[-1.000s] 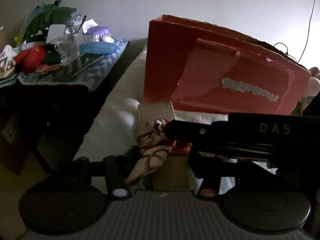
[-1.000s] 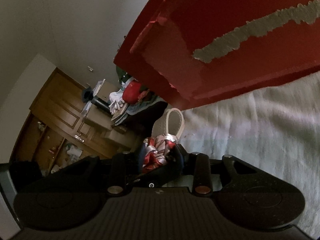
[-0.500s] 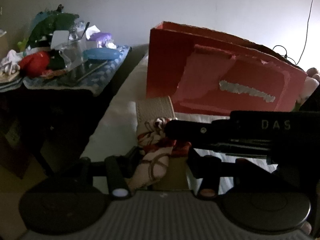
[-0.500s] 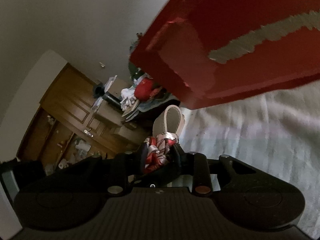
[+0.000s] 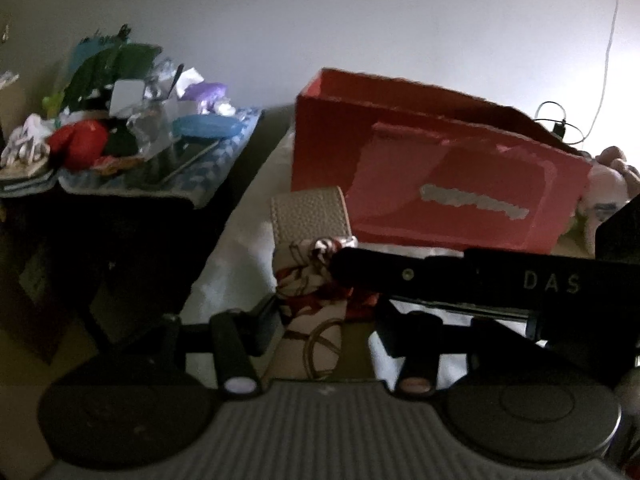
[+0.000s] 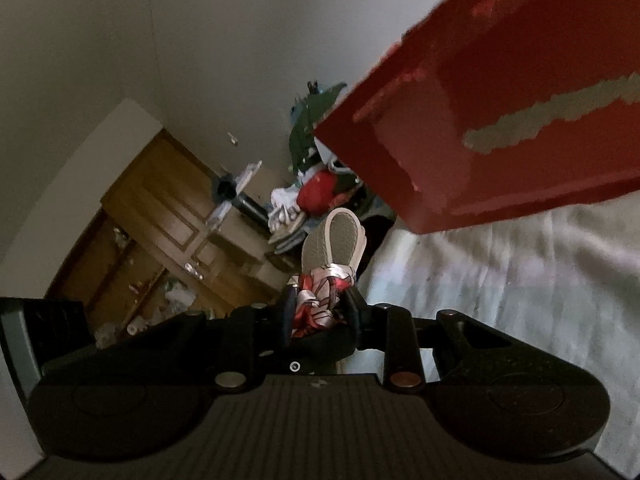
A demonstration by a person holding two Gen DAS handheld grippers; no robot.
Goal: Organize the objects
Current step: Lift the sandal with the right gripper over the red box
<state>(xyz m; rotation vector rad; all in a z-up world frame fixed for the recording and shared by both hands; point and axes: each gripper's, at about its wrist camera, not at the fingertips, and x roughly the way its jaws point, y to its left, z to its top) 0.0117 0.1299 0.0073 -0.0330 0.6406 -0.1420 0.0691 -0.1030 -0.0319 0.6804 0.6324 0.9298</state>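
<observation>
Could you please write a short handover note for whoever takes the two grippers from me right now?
Right gripper: shut on the patterned scarf tied to the beige strap.
Left gripper: around the same scarf; whether it grips, I cannot tell.
Red box: open-topped, on the white bedding, just beyond the strap.
Done: the strap is held up.
Left: probably put it into the box.

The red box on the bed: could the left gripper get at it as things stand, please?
Probably not yet. The left gripper is shut on the patterned scarf tied to a beige strap, and the right gripper crosses before the red box.
</observation>
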